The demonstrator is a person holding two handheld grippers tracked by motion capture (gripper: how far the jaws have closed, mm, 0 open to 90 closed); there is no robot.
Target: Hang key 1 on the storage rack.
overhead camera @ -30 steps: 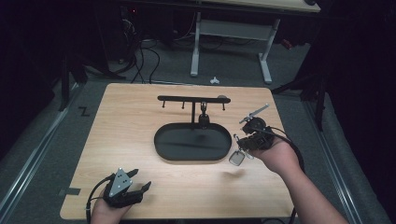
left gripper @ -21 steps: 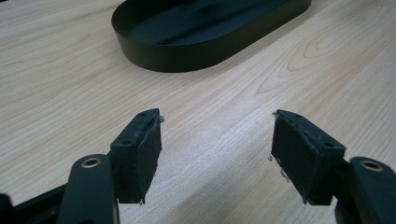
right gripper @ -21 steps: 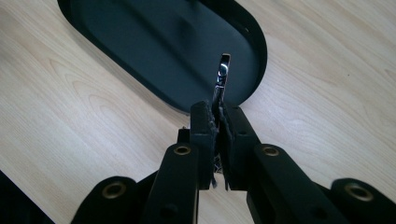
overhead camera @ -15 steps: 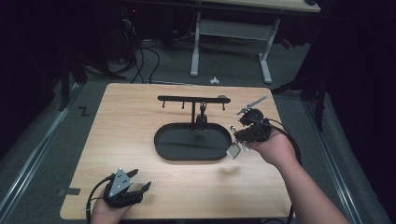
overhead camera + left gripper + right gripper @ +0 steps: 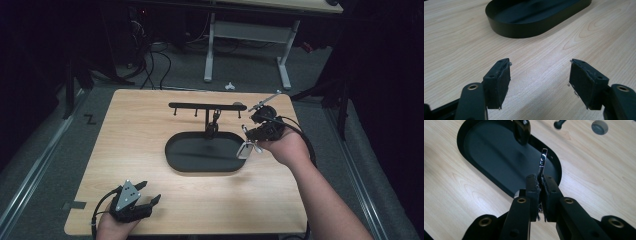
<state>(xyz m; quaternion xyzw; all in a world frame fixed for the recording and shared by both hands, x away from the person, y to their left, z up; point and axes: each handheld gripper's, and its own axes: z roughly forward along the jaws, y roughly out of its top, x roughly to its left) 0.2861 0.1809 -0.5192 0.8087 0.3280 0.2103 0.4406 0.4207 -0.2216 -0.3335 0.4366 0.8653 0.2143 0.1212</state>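
Since the earlier frame the right gripper (image 5: 251,141) has risen toward the tray's (image 5: 172,155) right end, clamped on a metal spoon (image 5: 543,160); the left gripper (image 5: 539,76) rests gaping, well short of the tray.

A dim lab or workshop: a bare wooden table (image 5: 150,150) on grey carpet, tangled cables (image 5: 150,60) on the floor, and a metal-legged desk (image 5: 250,45) behind it.

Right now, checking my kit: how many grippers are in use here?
2: left gripper rests open at the table's near-left corner; right gripper holds a metal spoon by the black tray's right end.
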